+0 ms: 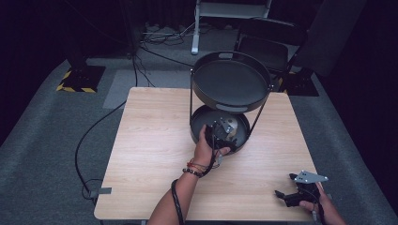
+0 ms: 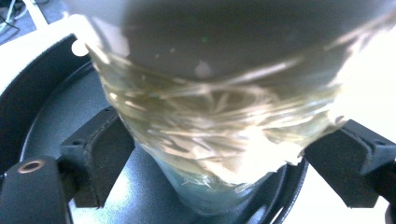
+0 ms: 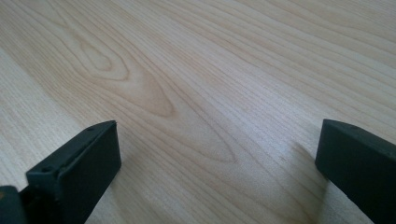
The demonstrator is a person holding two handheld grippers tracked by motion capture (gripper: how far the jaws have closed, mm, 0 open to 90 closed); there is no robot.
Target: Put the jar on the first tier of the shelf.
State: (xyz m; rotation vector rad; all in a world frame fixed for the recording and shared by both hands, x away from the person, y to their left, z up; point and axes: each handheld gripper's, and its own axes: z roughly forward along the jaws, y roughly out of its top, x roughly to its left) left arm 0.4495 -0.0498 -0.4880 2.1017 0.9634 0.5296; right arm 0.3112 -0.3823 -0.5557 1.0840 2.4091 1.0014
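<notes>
While the left gripper [image 2: 205, 154] straddles the jar [image 2: 219, 121] on the lower tray [image 2: 56, 107], jaws parted and barely clear of it — withdraw straight back, no nudging. Right gripper [image 3: 215, 158] rests wide open, empty, on the table [image 3: 196, 60].

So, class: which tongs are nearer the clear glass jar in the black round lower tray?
Left. Left tongs flank the clear glass jar; right tongs sit at the table's near edge.

We've got loads of bare worktop [image 1: 155, 140] on the left and along the near edge. The two-tier stand [image 1: 230, 101] blocks the far middle: its upper tray [image 1: 230, 82] roofs the lower tray [image 1: 199, 124], whose jar [image 2: 210, 135] crowds that tight gap between slim side rods.
</notes>
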